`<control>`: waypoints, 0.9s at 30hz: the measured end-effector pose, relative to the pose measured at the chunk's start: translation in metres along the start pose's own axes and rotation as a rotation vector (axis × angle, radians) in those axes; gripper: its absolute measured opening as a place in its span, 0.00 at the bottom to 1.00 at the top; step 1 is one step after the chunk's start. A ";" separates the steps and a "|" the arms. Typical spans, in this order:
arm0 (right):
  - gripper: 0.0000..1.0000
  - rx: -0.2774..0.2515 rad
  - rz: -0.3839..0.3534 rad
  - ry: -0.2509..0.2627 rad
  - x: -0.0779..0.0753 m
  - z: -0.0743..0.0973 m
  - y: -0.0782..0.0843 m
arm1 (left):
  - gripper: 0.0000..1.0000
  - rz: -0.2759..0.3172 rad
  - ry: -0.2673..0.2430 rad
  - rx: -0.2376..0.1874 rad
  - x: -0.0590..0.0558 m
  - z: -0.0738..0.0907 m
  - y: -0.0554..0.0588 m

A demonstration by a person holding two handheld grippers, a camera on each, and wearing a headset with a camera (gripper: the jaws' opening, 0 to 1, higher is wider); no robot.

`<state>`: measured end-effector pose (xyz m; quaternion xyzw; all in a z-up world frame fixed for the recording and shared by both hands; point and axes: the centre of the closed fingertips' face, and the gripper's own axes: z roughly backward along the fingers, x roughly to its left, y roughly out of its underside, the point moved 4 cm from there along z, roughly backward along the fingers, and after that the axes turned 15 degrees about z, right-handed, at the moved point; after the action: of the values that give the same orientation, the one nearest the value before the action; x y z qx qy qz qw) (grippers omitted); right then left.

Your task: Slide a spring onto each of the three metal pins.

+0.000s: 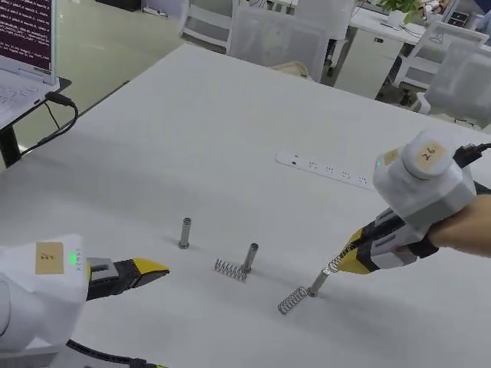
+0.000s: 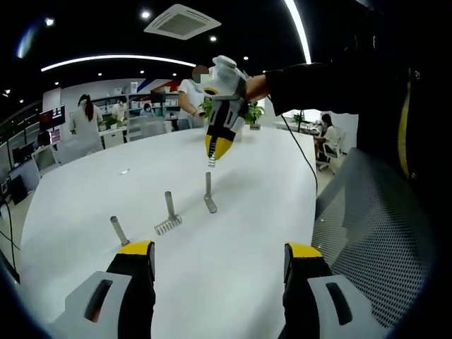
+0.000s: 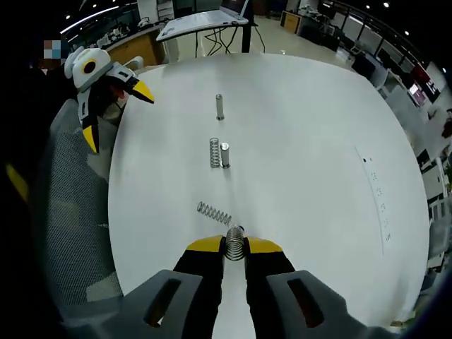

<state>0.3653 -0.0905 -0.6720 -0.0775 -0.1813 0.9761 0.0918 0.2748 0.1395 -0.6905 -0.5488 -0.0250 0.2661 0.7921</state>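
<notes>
Three metal pins stand in a row on the white table: the left pin (image 1: 185, 232), the middle pin (image 1: 250, 257) and the right pin (image 1: 316, 283). One spring (image 1: 230, 269) lies beside the middle pin, another spring (image 1: 291, 300) lies at the foot of the right pin. My right gripper (image 1: 341, 264) is shut on a third spring (image 3: 234, 241), whose lower end sits at the top of the right pin. My left gripper (image 2: 219, 254) hangs open over the table's near left, short of the left pin (image 2: 119, 229), with nothing between its jaws.
A white power strip (image 1: 326, 170) lies beyond the pins. A laptop (image 1: 27, 38) with a black cable (image 1: 61, 115) is at the far left edge. Mesh chairs (image 1: 276, 34) and desks stand behind the table. People stand in the background of the left gripper view.
</notes>
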 end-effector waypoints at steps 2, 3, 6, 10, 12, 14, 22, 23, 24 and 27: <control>0.08 0.007 0.001 -0.007 -0.001 -0.003 0.001 | 0.71 0.001 -0.002 0.001 0.001 0.000 0.001; 0.08 0.008 0.001 -0.008 -0.001 -0.003 0.001 | 0.71 0.001 -0.002 0.001 0.001 0.000 0.001; 0.08 0.012 -0.001 -0.014 -0.003 -0.006 0.002 | 0.71 0.003 -0.002 0.003 0.000 0.001 0.002; 0.08 0.014 -0.002 -0.022 -0.004 -0.009 0.003 | 0.71 0.007 -0.004 0.003 0.001 0.001 0.003; 0.08 0.010 -0.004 -0.026 -0.006 -0.011 0.003 | 0.70 0.010 -0.007 0.001 0.003 0.001 0.003; 0.08 0.010 -0.003 -0.030 -0.006 -0.012 0.003 | 0.70 0.012 -0.009 0.001 0.003 0.001 0.003; 0.08 0.020 -0.001 -0.041 -0.006 -0.017 0.005 | 0.69 0.018 -0.009 0.003 0.003 0.000 0.004; 0.08 0.023 0.000 -0.045 -0.006 -0.019 0.005 | 0.69 0.019 -0.009 0.003 0.003 0.000 0.004; 0.08 0.024 0.001 -0.046 -0.007 -0.021 0.006 | 0.69 0.018 -0.010 0.004 0.003 0.000 0.005; 0.08 0.033 0.006 -0.055 -0.006 -0.025 0.006 | 0.68 0.021 -0.011 0.006 0.003 0.000 0.005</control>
<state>0.3751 -0.0886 -0.6966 -0.0497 -0.1674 0.9810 0.0851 0.2751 0.1421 -0.6958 -0.5453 -0.0227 0.2773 0.7908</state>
